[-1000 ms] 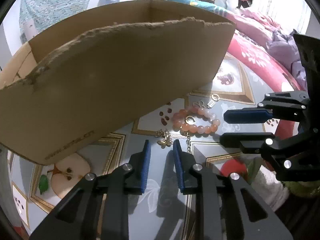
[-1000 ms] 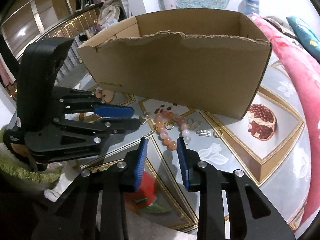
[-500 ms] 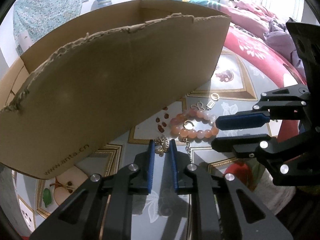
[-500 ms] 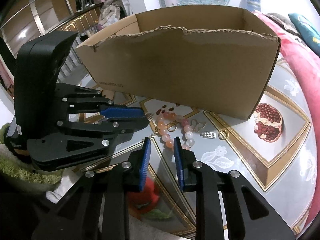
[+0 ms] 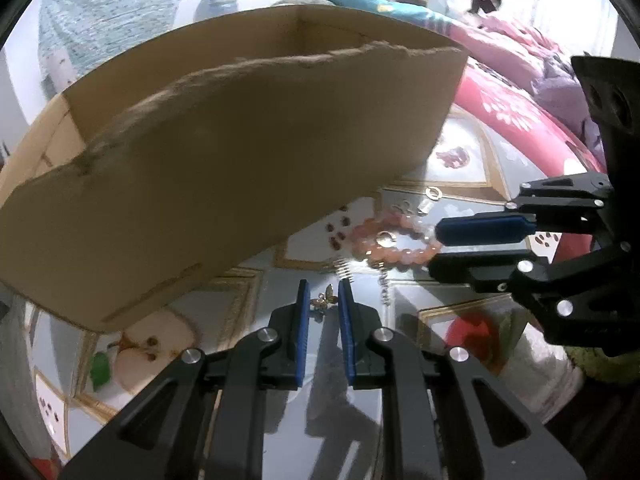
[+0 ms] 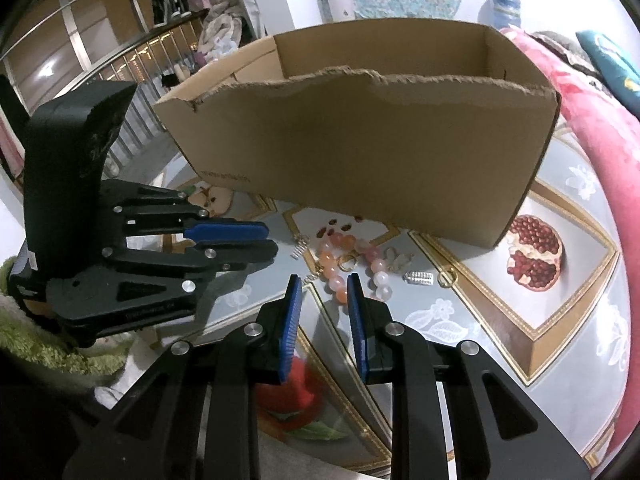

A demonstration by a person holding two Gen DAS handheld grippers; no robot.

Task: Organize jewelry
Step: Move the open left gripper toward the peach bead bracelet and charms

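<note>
Two black grippers with blue pads hover over jewelry lying on a glossy fruit-patterned table (image 6: 560, 312), in front of a torn-edged brown cardboard box (image 6: 360, 152).

The left gripper (image 5: 323, 300) stands narrowly parted around a small gold butterfly charm (image 5: 325, 299); whether the pads touch it cannot be told. The right gripper (image 6: 320, 292) is narrowly apart, nothing held, just above one peach bead bracelet (image 6: 340, 264). Only the right view clearly shows one silver ribbed clasp (image 6: 418, 278), one gold ring (image 6: 447, 278) and one small spring (image 6: 299, 249); only the left shows the charm. Bare table lies right of the ring.
</note>
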